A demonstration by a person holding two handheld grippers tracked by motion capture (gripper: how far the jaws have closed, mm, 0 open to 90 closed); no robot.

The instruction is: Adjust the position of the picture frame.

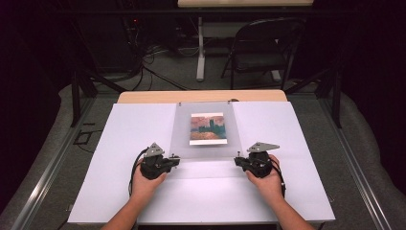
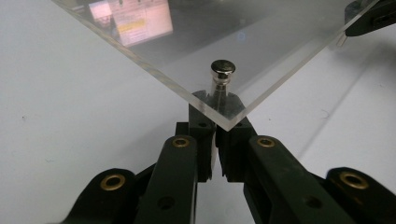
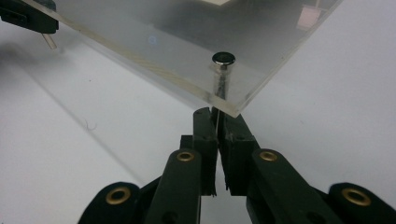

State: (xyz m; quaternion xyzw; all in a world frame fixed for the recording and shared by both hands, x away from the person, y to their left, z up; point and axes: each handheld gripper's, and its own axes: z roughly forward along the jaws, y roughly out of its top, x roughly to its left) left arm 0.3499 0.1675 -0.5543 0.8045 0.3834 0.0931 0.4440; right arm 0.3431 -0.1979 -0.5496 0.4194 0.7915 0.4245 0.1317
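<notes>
Clear acrylic sheet (image 1: 205, 130) lies mid-counter (image 1: 119, 143) over one small painted picture (image 1: 208, 128), with the left gripper (image 1: 173, 159) and right gripper (image 1: 238, 161) at its two near corners. Left gripper view: jaws nearly closed, pinching one silver-capped pin (image 2: 222, 74) under the corner. Right gripper view: jaws pinching a second pin (image 3: 223, 63) likewise.
</notes>
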